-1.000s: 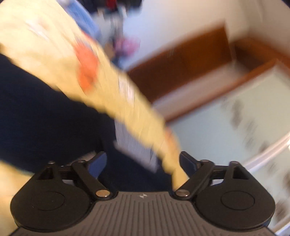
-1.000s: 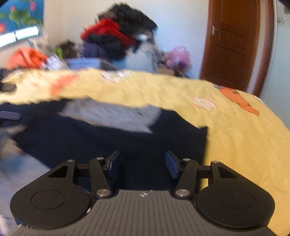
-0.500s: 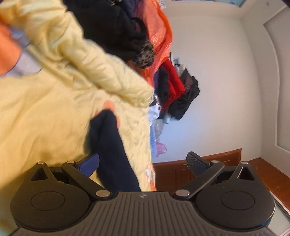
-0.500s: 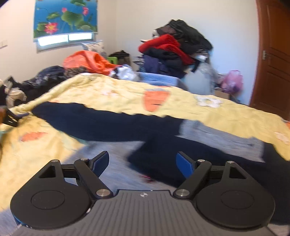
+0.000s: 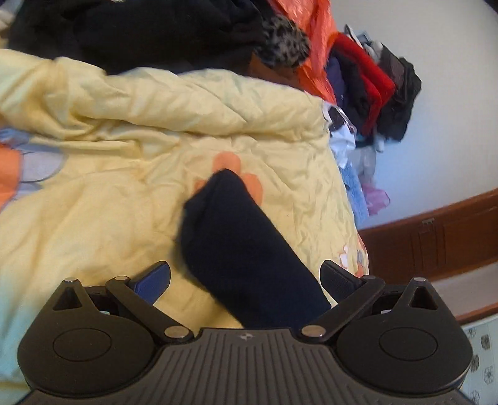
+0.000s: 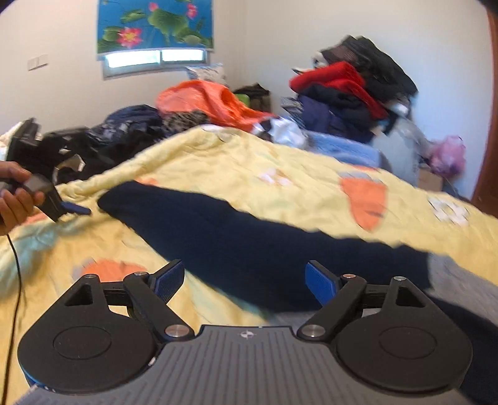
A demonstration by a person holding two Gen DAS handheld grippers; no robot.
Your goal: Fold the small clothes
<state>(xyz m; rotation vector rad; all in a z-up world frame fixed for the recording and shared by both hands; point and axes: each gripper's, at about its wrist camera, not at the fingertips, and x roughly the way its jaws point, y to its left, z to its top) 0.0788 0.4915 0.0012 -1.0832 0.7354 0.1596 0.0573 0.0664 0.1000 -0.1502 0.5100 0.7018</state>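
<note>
A dark navy garment with a grey part lies spread on a yellow quilt (image 6: 236,174). One long navy sleeve (image 6: 249,243) stretches to the left. In the left wrist view the sleeve's end (image 5: 239,243) lies between the open fingers of my left gripper (image 5: 246,277), which holds nothing. My right gripper (image 6: 246,280) is open and empty, just above the sleeve's middle. The grey part (image 6: 460,280) shows at the right. The left gripper also shows in the right wrist view (image 6: 74,208), held by a hand beside the sleeve's tip.
Piles of clothes sit beyond the bed: orange fabric (image 6: 205,99), a red and black heap (image 6: 351,93), dark clothes (image 5: 140,28). A brown door (image 5: 442,236) and a window with a lotus blind (image 6: 155,31) are on the walls. A cable (image 6: 15,280) hangs from the left hand.
Both grippers swung left along the garment. The left gripper came to the sleeve's end and stays open. The right gripper's jaws opened wider and it now looks along the sleeve.
</note>
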